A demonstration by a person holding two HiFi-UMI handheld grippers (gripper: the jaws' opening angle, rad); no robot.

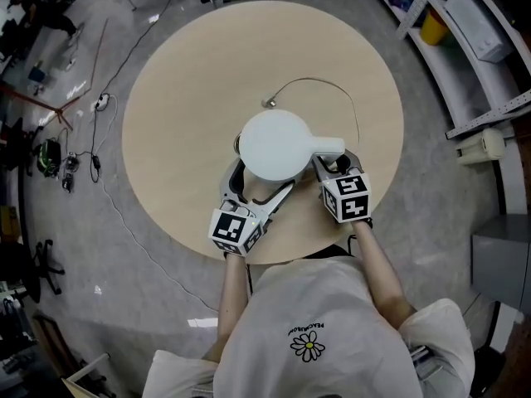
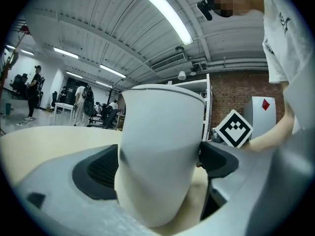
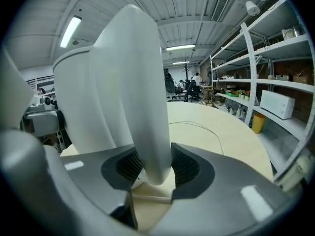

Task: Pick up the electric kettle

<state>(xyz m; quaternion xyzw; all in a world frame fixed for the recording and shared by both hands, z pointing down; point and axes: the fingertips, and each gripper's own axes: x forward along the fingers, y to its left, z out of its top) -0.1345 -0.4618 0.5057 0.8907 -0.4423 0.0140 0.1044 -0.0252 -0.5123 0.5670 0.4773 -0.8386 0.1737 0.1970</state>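
Observation:
A white electric kettle (image 1: 276,143) stands on the round beige table (image 1: 182,98), its handle (image 1: 328,147) pointing right. My left gripper (image 1: 259,182) reaches in from the near side, and its wide jaws flank the kettle's lower body (image 2: 157,146). The pads (image 2: 98,171) sit close to the body with a sliver of gap on the right. My right gripper (image 1: 333,162) is at the handle. In the right gripper view the handle's lower end (image 3: 150,132) hangs between the ribbed pads (image 3: 189,168), which touch it on both sides. The left gripper (image 2: 157,166) and right gripper (image 3: 150,168) each fill the foreground.
A thin grey cord (image 1: 319,80) with its plug (image 1: 270,102) curves over the table behind the kettle. The table's near edge lies just behind both grippers. Shelving (image 1: 465,48) stands to the right, and loose cables (image 1: 99,102) lie on the floor to the left.

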